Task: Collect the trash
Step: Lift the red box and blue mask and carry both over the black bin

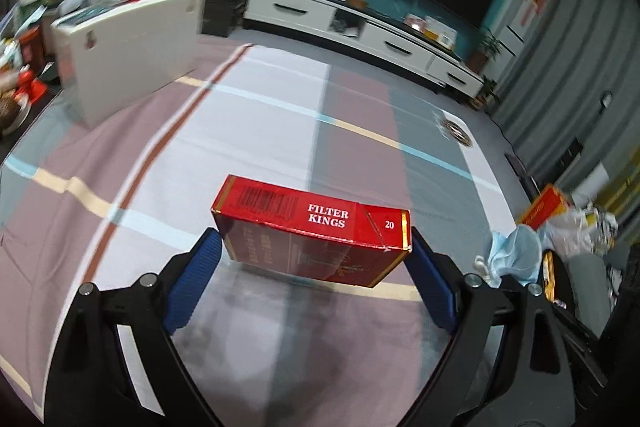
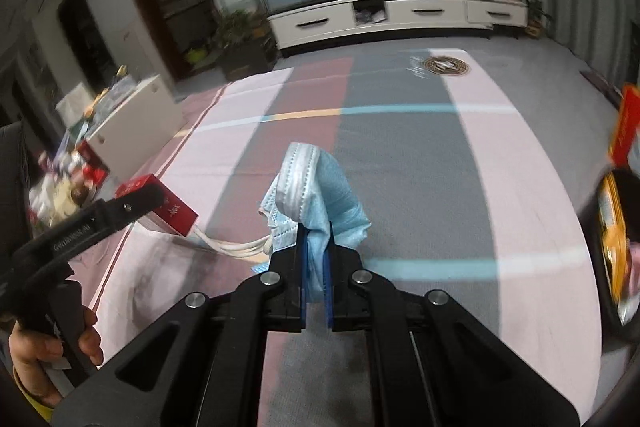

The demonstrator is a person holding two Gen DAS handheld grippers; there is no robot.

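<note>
My left gripper (image 1: 314,247) is shut on a red cigarette pack (image 1: 312,229) marked "FILTER KINGS", held just above the striped cloth (image 1: 240,131). The pack also shows in the right wrist view (image 2: 168,209), with the left gripper's finger across it. My right gripper (image 2: 316,247) is shut on a crumpled blue face mask (image 2: 312,187), whose white ear loops (image 2: 232,247) trail to the left. The mask also shows at the right of the left wrist view (image 1: 516,255).
A white box (image 1: 128,47) with clutter on top stands at the far left. A dark bag (image 2: 616,247) with an orange-red pack and other trash sits at the right edge. A round coaster (image 2: 446,65) lies at the cloth's far side. A white TV cabinet (image 2: 400,15) stands behind.
</note>
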